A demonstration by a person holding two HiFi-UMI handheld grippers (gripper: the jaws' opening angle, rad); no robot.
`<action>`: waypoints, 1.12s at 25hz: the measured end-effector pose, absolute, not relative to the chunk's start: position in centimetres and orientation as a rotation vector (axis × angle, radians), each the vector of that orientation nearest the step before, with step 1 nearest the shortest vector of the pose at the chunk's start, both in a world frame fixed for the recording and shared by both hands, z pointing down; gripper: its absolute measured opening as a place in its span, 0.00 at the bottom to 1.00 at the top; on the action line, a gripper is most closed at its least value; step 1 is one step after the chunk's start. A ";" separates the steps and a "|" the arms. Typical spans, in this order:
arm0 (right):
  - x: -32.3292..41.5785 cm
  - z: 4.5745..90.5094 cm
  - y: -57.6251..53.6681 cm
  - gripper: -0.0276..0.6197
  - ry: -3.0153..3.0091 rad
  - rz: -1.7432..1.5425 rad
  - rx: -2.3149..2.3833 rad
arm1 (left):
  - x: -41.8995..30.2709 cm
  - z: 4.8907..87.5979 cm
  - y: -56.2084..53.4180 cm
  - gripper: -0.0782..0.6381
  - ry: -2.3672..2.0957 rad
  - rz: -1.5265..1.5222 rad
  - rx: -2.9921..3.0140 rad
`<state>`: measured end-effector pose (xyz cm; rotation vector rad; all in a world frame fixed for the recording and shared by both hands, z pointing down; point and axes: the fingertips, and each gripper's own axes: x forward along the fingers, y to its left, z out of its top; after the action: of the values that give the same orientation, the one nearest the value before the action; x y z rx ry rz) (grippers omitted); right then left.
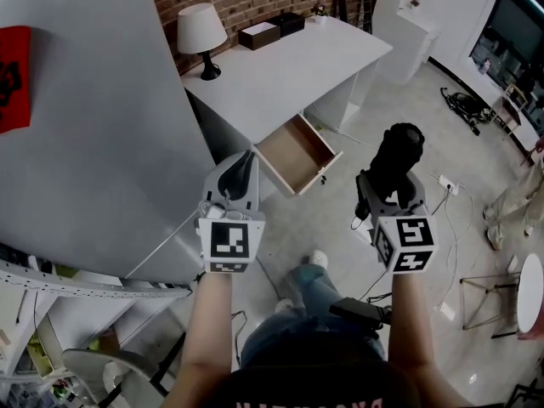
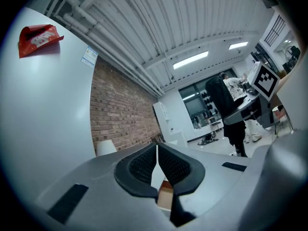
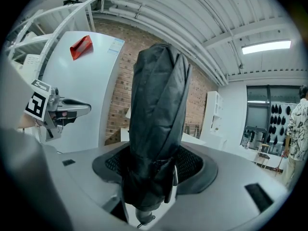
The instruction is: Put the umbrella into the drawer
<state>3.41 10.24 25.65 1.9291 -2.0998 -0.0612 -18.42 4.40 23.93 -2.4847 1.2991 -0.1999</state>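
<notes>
Right tool (image 3: 154, 163): pinching my folded black umbrella (image 3: 156, 114), upright, well apart from the drawer (image 1: 295, 155).
Left tool (image 2: 157, 163): pressed together, empty.
Drawer: open under tabletop (image 1: 297, 66), floor (image 1: 340, 228) between.
Tabletop: lamp (image 1: 201, 32), two boxes (image 1: 259, 35).
Writing: red sheet (image 1: 10, 73) on white panel (image 1: 102, 126), unreadable.

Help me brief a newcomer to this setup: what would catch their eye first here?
First, the folded black umbrella clamped in the right gripper and sticking out along its jaws, at the head view's right. Next, the open, empty-looking drawer jutting from the white desk ahead. The left gripper, shut on nothing, is just left of it in that view.
</notes>
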 end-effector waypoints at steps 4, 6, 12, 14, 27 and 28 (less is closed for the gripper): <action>3.6 26.2 9.3 0.44 -2.105 -0.039 1.934 | -18.0 24.1 3.5 0.11 1.305 -0.195 -2.486; 4.0 26.7 8.8 0.44 -2.113 -0.032 1.932 | -17.7 24.3 3.0 0.11 1.308 -0.200 -2.479; 6.2 27.5 5.1 0.44 -2.144 -0.009 1.939 | -15.7 25.0 -0.4 0.11 1.325 -0.227 -2.467; 7.4 27.8 3.3 0.44 -2.158 0.016 1.943 | -14.8 25.2 -2.0 0.11 1.330 -0.248 -2.460; 14.8 29.3 -11.4 0.44 -2.253 0.133 1.881 | -7.7 25.9 -15.4 0.11 1.443 -0.336 -2.419; 15.4 29.6 -12.3 0.44 -2.260 0.145 1.874 | -7.3 26.0 -16.2 0.11 1.454 -0.345 -2.415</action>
<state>15.37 -12.30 29.56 1.8739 -2.2601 0.1451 -7.26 -16.22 26.03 -2.4148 1.4541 -0.3453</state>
